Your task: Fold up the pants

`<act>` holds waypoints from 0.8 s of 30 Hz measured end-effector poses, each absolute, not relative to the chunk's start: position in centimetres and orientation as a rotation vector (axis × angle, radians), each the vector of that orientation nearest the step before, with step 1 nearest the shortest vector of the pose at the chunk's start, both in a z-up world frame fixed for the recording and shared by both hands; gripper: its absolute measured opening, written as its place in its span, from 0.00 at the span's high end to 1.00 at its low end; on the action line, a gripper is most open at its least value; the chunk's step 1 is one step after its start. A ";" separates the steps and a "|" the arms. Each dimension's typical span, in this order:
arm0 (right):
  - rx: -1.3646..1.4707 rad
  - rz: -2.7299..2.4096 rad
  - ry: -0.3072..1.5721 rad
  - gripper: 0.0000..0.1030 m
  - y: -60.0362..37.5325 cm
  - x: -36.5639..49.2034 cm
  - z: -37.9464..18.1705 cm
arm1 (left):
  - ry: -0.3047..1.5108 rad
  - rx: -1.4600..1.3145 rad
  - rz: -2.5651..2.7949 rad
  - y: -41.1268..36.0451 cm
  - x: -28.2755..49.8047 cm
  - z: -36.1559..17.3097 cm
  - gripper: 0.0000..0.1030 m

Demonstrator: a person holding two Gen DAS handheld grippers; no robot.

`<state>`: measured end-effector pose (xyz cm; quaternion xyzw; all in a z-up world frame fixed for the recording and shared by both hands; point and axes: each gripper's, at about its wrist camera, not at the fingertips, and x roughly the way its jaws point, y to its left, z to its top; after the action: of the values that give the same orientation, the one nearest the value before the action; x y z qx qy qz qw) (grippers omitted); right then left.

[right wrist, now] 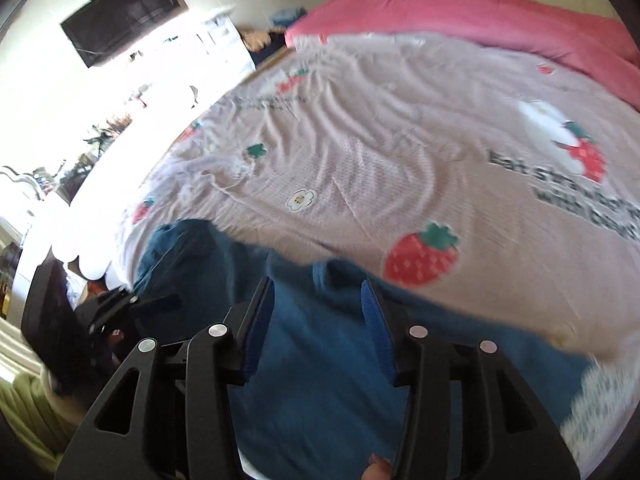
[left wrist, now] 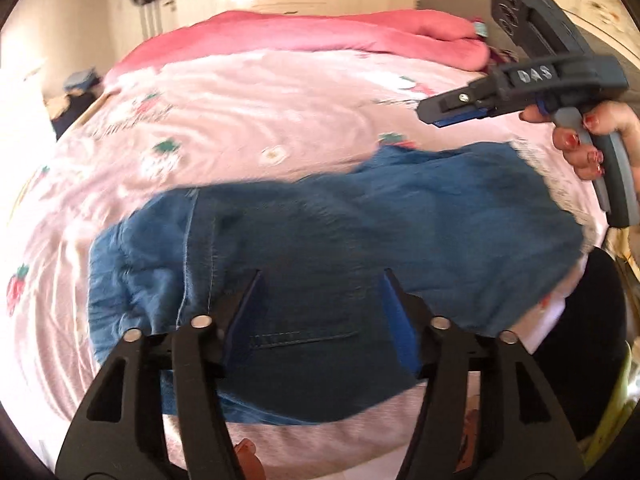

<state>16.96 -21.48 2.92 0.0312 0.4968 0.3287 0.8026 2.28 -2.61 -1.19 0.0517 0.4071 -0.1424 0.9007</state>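
Pants, one pair in blue denim, lie spread across the near part of the bed, close to its near edge, with a stitched side seam and a slit pocket showing in the left wrist view. Directly above them hangs the left gripper, its jaws spread wide, the two blue-padded fingers apart with only denim seen between them; nothing is held, and whether the tips touch the cloth cannot be told. The right gripper also hovers over the denim, nearer the pants' far edge, jaws open wide and holding nothing; its two fingers carry ribbed blue pads. In the left wrist view that same gripper appears at the bed's right side, a black body with a grey handle, held by a hand with red-painted nails. Both views are motion-blurred, so the denim's folds are soft.

Beyond the pants the bed is covered by one pale pink sheet, rippled into fine wrinkles and printed with strawberries, small white flowers and dark lettering. Along the far edge lies one bright pink blanket, thick and rolled. On the wall past the bed's left corner hangs one dark flat screen.
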 end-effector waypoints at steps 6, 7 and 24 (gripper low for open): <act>0.052 0.668 1.178 0.57 -20.0 18.4 0.5 | 0.872 0.081 -0.288 -1.7 2.4 -2.7 0.47; 0.047 0.664 1.188 0.58 -19.9 18.4 0.3 | 0.880 0.079 -0.287 -1.7 2.5 -3.0 0.47; 0.114 0.610 1.153 0.97 -19.5 23.7 -2.7 | 0.882 0.056 -0.289 -1.3 2.7 -3.7 0.47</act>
<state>23.73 -19.49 -2.74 0.0531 0.5362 0.2835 0.7933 2.73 -1.31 -3.66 0.0270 0.4255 -0.1392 0.8938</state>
